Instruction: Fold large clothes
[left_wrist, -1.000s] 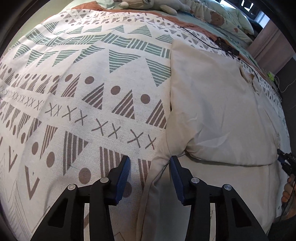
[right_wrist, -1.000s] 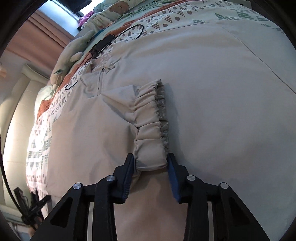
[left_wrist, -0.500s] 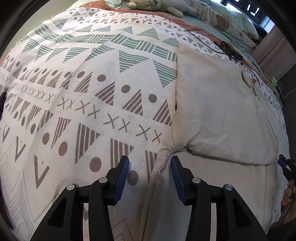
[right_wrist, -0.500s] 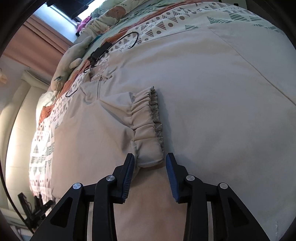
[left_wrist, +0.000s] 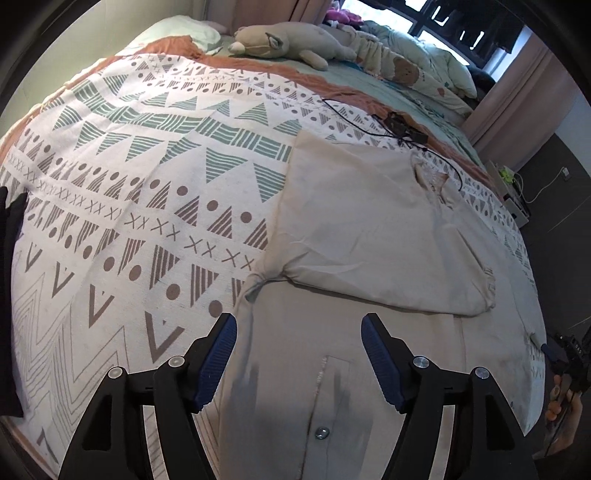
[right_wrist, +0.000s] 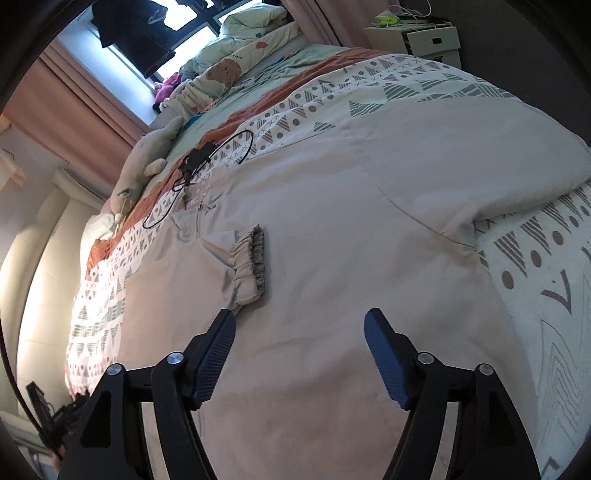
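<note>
The left gripper (left_wrist: 299, 328) is hovering with its blue-padded fingers spread wide, gripping nothing, over the front placket of a large beige fabric jacket (left_wrist: 369, 229). The right gripper (right_wrist: 300, 325) is likewise standing wide apart and empty, just short of the jacket's gathered elastic cuff (right_wrist: 251, 264), which is lying on the jacket's body. The jacket is lying flat on a white bedspread with grey and green geometric print (left_wrist: 122, 206), one sleeve folded across its chest. Beyond it, a black cable (right_wrist: 207, 162) and a beige plush animal (left_wrist: 284, 40) are resting on the bed.
</note>
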